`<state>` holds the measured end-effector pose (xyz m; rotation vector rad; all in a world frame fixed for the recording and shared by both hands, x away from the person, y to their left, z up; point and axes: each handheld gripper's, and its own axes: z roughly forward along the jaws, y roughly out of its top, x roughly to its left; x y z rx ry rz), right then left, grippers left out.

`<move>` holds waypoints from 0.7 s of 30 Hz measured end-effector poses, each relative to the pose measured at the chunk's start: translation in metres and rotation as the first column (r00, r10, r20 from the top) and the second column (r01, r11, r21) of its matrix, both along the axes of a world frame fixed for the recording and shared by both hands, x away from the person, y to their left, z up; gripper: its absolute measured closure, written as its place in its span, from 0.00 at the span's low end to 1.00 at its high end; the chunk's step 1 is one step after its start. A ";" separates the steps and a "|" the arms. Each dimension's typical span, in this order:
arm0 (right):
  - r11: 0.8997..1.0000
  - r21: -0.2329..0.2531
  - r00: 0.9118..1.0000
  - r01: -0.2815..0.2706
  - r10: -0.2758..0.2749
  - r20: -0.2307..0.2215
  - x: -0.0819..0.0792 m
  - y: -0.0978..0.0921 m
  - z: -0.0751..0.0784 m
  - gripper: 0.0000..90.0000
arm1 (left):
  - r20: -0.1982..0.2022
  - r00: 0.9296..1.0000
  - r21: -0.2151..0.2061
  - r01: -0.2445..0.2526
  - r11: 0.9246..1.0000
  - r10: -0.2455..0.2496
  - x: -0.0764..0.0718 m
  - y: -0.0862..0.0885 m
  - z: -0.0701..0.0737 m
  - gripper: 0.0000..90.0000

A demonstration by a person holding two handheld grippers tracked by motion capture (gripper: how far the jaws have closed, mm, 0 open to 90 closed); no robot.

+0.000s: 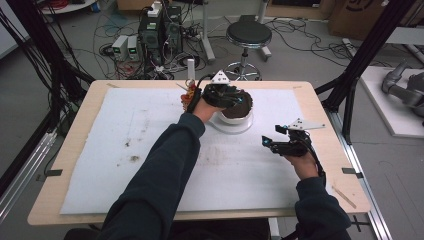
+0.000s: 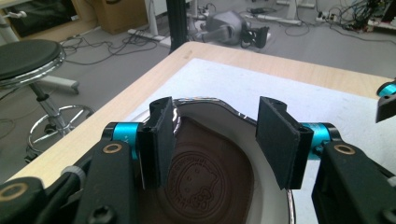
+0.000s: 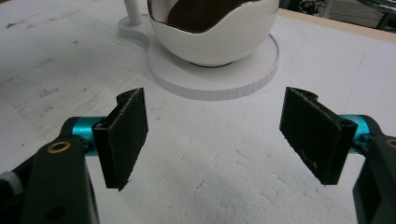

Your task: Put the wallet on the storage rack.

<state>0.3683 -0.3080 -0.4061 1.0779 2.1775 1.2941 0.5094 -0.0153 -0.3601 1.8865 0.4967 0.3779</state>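
White mat point(image 1: 150, 150) spreads across the frame's middle, and the white egg-shaped bowl point(image 3: 210, 42) sits on its round base point(image 3: 219, 77) at upper centre of the right gripper view, brown pad point(image 2: 205, 186) inside. Left gripper point(image 2: 219, 144) hovers over the rim, jaws wide, empty. Right gripper point(image 3: 219, 140) waits lower right in the high view, open, holding nothing. By my read, no grasp made yet; everything's still to do.

Even, soft overhead light; faint shadows; slight softness, close claws mildly blurred
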 end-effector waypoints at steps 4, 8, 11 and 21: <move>1.000 -0.002 1.000 -0.001 0.001 -0.003 0.000 0.001 0.000 0.26 | -0.003 1.000 -0.036 -0.007 0.999 0.007 -0.010 0.018 0.004 0.52; 1.000 -0.008 1.000 0.000 0.000 -0.003 0.000 0.001 -0.001 0.26 | -0.034 0.999 -0.096 -0.027 0.995 0.023 -0.025 0.039 0.004 0.48; 1.000 -0.012 1.000 0.001 -0.001 -0.002 0.000 0.003 -0.001 0.26 | -0.043 0.998 -0.125 -0.054 0.991 0.049 -0.039 0.056 0.005 0.40; 1.000 -0.013 1.000 0.013 -0.014 -0.009 0.000 0.003 -0.001 0.26 | -0.032 0.990 -0.180 -0.139 0.974 0.135 -0.091 0.115 -0.006 0.29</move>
